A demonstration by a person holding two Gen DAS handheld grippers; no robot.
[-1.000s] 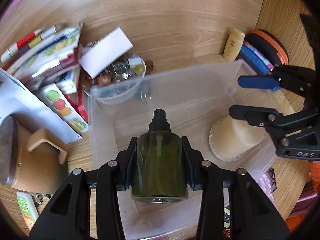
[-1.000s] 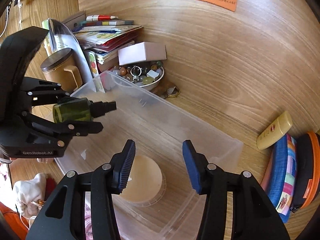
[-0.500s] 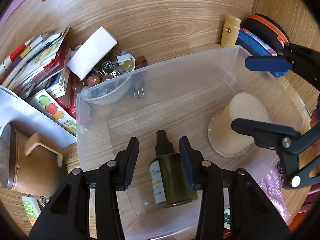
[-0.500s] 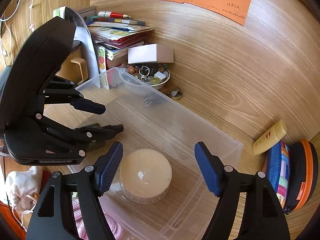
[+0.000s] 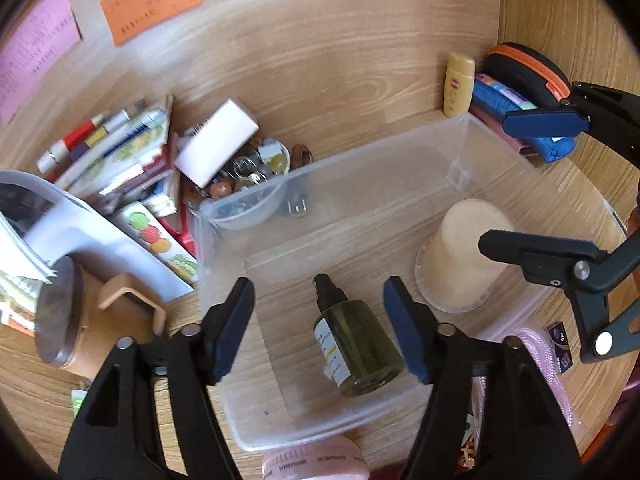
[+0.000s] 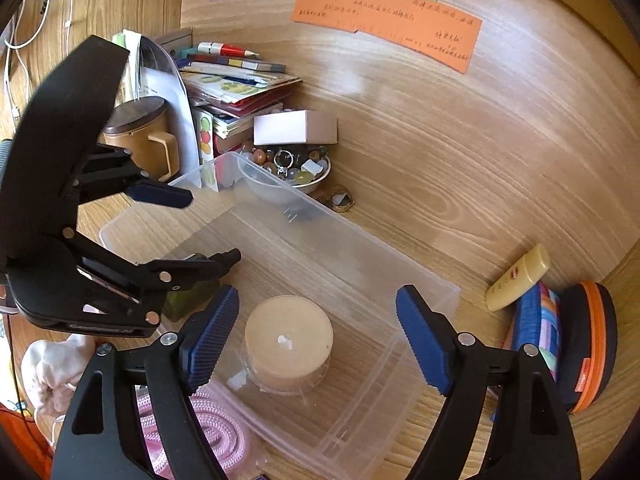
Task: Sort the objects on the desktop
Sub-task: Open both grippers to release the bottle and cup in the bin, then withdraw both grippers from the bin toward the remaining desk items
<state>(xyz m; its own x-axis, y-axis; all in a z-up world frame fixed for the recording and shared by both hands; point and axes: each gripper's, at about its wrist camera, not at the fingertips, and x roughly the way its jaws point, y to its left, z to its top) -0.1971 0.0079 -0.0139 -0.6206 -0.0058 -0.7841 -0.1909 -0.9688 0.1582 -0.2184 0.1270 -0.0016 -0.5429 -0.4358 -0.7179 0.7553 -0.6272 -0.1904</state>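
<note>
Though half-hidden elsewhere, green bottle whole.

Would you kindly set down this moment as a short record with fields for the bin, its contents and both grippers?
bin: clear plastic bin on the wooden desk
contents: green spray bottle lying on its side; beige cup upside down
left gripper: fingers opening, bottle lying loose between them
right gripper: fingers opening above the cup, holding nothing
outside bin: yellow tube
</note>
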